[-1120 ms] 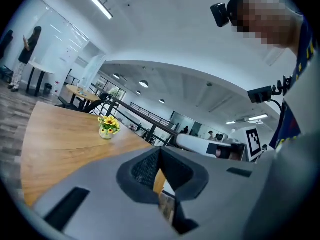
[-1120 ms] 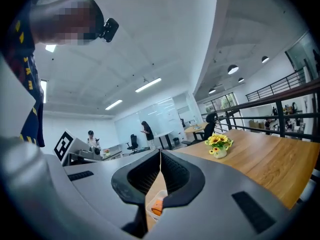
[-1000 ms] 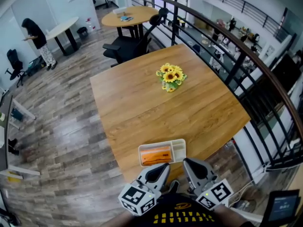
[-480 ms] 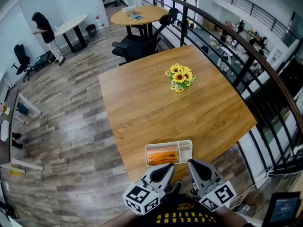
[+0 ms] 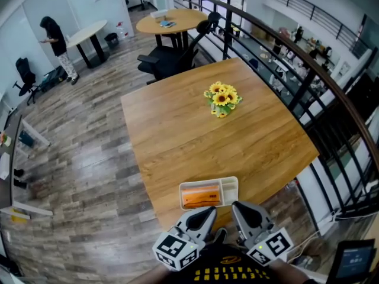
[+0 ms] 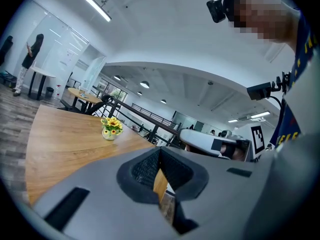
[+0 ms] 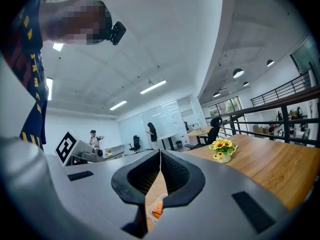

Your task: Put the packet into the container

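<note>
Right at table [image 5: 237, 129] edge, container [image 5: 228, 187] with packet [image 5: 200, 195]; left hand-held gripper [image 5: 207, 210] and right hand-held gripper [image 5: 237, 207] clenched empty.

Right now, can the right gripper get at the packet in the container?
Probably yes. The right gripper hangs just short of the container with nothing between, and the packet lies uncovered in its open top. The jaws are shut, so they must open first.

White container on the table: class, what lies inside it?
In the container, an orange packet fills the wide compartment; the narrow side compartments look empty. Anything beneath the packet is covered.
</note>
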Demonstrator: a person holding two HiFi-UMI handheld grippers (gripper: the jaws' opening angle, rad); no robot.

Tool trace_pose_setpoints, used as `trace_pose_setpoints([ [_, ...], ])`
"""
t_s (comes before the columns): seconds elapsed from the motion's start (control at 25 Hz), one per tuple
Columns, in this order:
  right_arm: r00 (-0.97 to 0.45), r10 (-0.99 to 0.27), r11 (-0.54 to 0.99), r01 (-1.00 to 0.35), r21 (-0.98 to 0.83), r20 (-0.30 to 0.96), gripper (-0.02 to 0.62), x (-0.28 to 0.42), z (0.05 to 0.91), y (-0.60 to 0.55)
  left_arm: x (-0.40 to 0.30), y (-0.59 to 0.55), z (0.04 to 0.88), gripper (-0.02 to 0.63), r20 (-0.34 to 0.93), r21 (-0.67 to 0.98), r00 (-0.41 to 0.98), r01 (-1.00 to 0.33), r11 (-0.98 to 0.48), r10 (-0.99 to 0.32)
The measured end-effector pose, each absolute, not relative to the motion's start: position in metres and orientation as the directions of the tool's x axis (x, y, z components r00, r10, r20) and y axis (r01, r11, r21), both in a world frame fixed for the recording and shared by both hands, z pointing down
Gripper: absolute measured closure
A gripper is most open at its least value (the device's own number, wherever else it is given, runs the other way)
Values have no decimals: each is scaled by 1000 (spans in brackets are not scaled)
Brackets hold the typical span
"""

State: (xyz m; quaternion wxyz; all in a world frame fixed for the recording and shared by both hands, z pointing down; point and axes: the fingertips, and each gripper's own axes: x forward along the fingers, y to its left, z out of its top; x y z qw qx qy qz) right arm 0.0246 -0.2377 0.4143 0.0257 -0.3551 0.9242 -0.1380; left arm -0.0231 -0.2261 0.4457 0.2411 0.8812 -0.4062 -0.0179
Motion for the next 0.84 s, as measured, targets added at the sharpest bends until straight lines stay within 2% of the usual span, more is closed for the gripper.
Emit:
trace_pose_setpoints([
  [0.84, -741, -668, 704, -658, -266, 65, 579, 31, 411, -234, -16, -223, 439, 606, 159, 427, 675, -705, -566, -720],
])
